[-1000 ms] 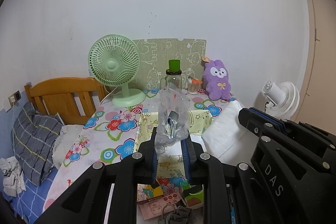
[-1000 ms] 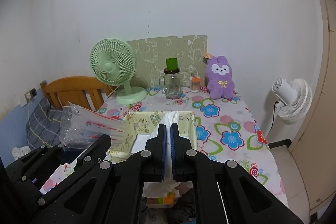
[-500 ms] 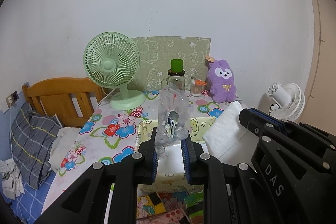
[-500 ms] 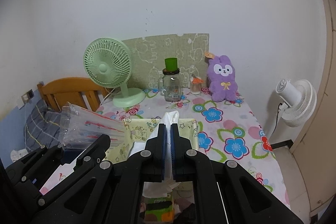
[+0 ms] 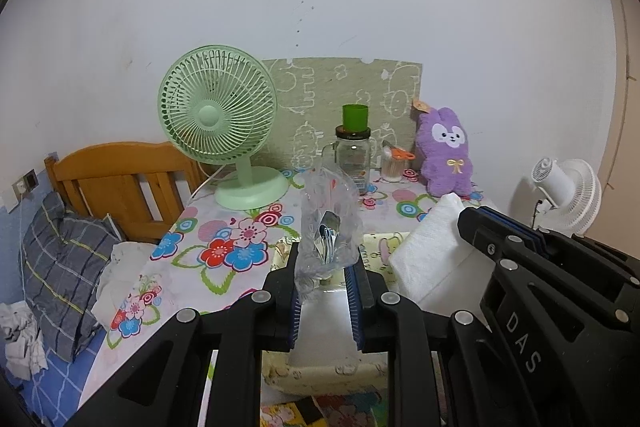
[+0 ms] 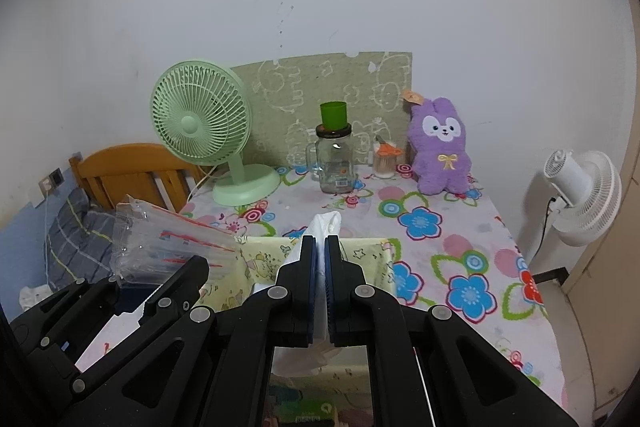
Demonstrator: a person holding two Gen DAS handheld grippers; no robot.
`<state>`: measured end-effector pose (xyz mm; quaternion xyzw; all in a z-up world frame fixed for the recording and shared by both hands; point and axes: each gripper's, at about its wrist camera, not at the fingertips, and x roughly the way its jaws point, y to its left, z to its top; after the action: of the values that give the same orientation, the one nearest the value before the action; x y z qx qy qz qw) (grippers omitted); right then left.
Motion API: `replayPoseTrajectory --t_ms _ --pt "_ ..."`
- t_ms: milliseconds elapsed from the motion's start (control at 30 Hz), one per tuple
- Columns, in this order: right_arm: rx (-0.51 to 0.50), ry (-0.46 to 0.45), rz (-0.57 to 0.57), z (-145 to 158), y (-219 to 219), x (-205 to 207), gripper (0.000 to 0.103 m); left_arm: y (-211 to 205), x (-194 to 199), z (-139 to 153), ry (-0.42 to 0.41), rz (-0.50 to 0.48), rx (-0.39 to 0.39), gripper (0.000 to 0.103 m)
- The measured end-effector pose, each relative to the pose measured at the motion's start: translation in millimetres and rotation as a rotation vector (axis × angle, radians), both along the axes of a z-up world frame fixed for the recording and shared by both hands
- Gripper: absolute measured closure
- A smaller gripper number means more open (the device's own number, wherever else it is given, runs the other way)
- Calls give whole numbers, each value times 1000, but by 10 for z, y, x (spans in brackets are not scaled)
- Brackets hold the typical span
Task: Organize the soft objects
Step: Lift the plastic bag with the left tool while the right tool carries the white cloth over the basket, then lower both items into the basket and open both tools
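**A:** Status check: we've got the clear plastic bag (image 5: 328, 227) clenched in the left gripper (image 5: 326, 301) and the white tissue pack (image 6: 322, 227) pinched in the right gripper (image 6: 320, 291), both over the yellow fabric bin (image 6: 372, 251) at the tabletop's near edge.

**B:** Our worry: that crinkly bag may slip out, or we could miss the bin's rim.

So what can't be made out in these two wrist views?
- Inside of the yellow fabric box: both views, blocked by the gripper bodies.
- Contents of the clear plastic bag in the left gripper: crumpled and glary.
- Lower end of the white soft pack in the right gripper: hidden behind its fingers.
- Jar label: too small.
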<state>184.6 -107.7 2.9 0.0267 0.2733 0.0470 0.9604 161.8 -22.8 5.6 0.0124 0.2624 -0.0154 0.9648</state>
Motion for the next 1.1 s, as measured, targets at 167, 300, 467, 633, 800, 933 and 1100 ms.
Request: replayPoseTrajectory --t_ms 167,300,467,633,800,933,1100 --pt "7 7 18 -127 8 196 96 12 177 -120 17 13 5 85" --pt "4 22 15 -268 2 375 96 -3 391 -275 44 3 17 85" --pt "14 56 19 -457 -8 564 96 2 558 -446 81 5 10 85" --pt "29 94 35 -631 -15 717 96 18 674 -590 125 13 -3 82" --pt "29 150 56 -799 26 840 95 25 738 -727 165 39 13 60" --pt "25 177 90 -854 59 877 93 42 733 -768 175 24 0 44" --pt "-16 186 68 -855 57 867 63 -23 690 -766 184 -21 -10 23"
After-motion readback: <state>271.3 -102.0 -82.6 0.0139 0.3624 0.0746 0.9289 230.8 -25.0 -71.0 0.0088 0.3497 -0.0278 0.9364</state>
